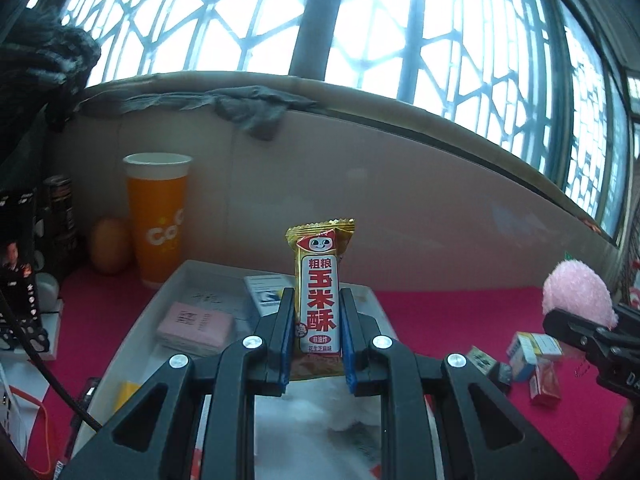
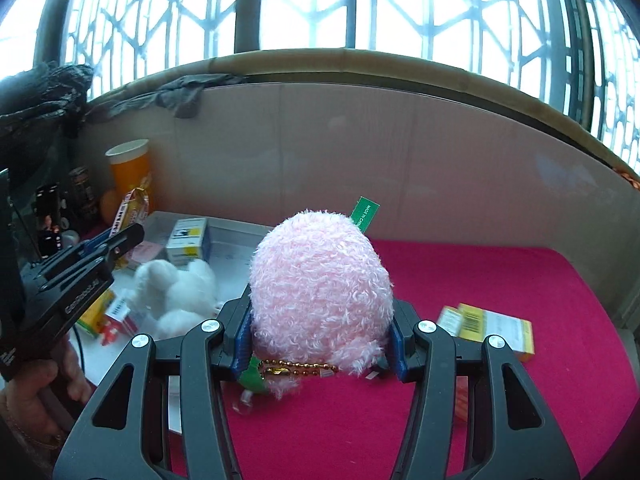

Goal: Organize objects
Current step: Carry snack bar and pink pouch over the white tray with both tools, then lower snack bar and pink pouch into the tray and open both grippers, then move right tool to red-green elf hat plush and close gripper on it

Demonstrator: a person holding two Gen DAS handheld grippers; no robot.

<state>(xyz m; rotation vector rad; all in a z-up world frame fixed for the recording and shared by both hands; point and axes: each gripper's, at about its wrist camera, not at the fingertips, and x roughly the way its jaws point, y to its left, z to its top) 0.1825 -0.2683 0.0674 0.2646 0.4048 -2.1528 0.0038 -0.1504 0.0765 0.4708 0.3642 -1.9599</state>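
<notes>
The right gripper (image 2: pixel 320 336) fingers (image 2: pixel 243 340) clamp a pink plush toy (image 2: pixel 320 288) above the red cloth (image 2: pixel 480 280).

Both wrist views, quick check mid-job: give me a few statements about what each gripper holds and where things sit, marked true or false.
1. The left gripper is shut on an upright snack bar. True.
2. The right gripper is open and holds nothing. False: it is shut on a pink plush toy.
3. A white plush toy lies in the white tray. True.
4. The orange cup stands inside the tray. False: it stands outside, behind the tray's far corner.
5. Small boxes lie on the red cloth. True.
</notes>
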